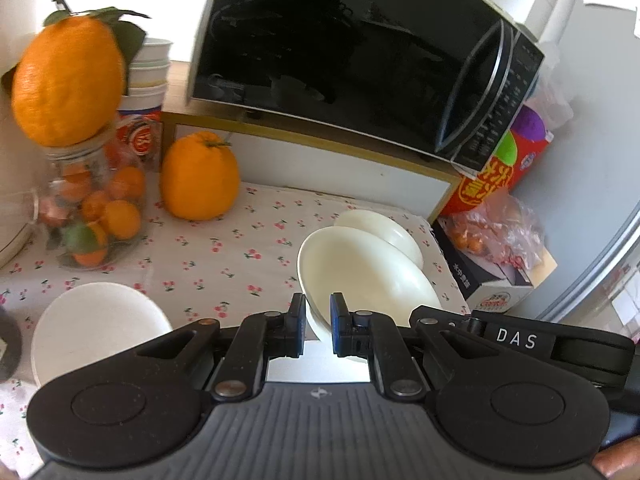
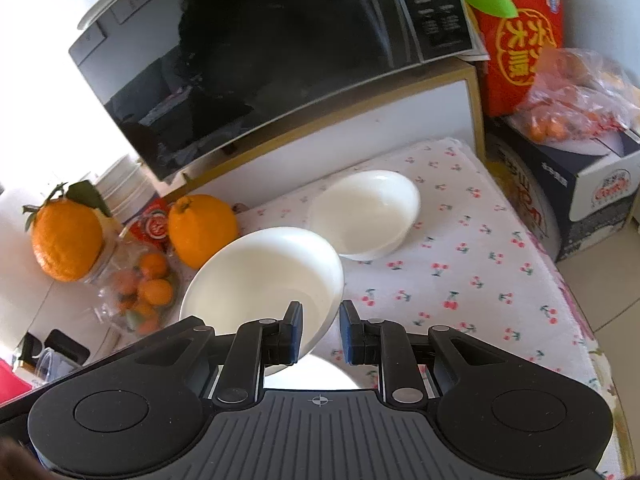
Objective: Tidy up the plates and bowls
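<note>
Mid-transfer: left claw [image 1: 318, 328] is clamped on the rim of a cream bowl [image 1: 360, 276]; right claw [image 2: 319, 334] pinches the rim of a white bowl [image 2: 264, 276]. Both bowls look lifted off the tabletop [image 2: 460, 264]. Next probably nesting them into the third bowl [image 2: 366, 212]. Bowl undersides are hidden, so clearance is unclear.

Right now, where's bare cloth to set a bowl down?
Free: cloth right of the far bowl, toward the table edge; also mid-cloth between the big orange and held bowl. Crowded: jar corner.
</note>
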`<state>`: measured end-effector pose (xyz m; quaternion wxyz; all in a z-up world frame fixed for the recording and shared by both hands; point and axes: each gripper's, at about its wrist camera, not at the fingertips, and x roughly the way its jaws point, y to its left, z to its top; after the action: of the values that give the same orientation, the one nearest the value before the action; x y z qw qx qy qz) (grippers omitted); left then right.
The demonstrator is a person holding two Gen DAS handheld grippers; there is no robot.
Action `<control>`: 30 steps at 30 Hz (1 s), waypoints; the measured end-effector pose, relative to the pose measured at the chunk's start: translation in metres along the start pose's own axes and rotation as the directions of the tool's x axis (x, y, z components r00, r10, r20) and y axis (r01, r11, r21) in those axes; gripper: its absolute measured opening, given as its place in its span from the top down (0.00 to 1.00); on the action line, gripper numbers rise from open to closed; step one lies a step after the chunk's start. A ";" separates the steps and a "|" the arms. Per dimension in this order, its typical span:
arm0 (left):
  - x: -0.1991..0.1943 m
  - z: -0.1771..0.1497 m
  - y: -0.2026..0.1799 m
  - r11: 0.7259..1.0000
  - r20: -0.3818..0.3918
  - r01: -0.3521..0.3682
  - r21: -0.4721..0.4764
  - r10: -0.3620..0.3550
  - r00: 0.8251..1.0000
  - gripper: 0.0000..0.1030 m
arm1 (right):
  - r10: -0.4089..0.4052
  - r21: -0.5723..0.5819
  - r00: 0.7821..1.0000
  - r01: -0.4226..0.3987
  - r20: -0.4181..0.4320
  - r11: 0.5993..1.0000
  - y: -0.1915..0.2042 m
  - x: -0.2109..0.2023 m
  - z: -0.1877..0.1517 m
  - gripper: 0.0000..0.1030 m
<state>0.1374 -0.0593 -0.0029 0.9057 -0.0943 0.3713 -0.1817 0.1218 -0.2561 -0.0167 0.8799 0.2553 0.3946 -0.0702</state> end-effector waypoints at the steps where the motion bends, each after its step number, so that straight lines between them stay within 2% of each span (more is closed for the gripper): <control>1: -0.002 0.000 0.003 1.000 0.004 -0.001 -0.007 0.001 1.000 0.89 | 0.007 -0.005 1.000 -0.007 0.001 1.000 0.004 0.001 -0.001 0.81; 13: -0.027 0.004 0.041 0.997 0.037 -0.040 -0.063 0.042 0.998 0.89 | 0.061 -0.058 0.998 -0.061 -0.016 0.996 0.048 0.015 -0.015 0.81; 30: -0.050 -0.002 0.085 0.987 0.018 -0.126 -0.102 0.128 0.992 0.89 | 0.123 -0.107 0.992 -0.126 -0.038 0.986 0.096 0.031 -0.029 0.81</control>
<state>0.1247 0.0389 0.0013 0.9140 -0.1180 0.3741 -0.1036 0.1553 -0.1567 -0.0175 0.8890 0.2318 0.3948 0.0106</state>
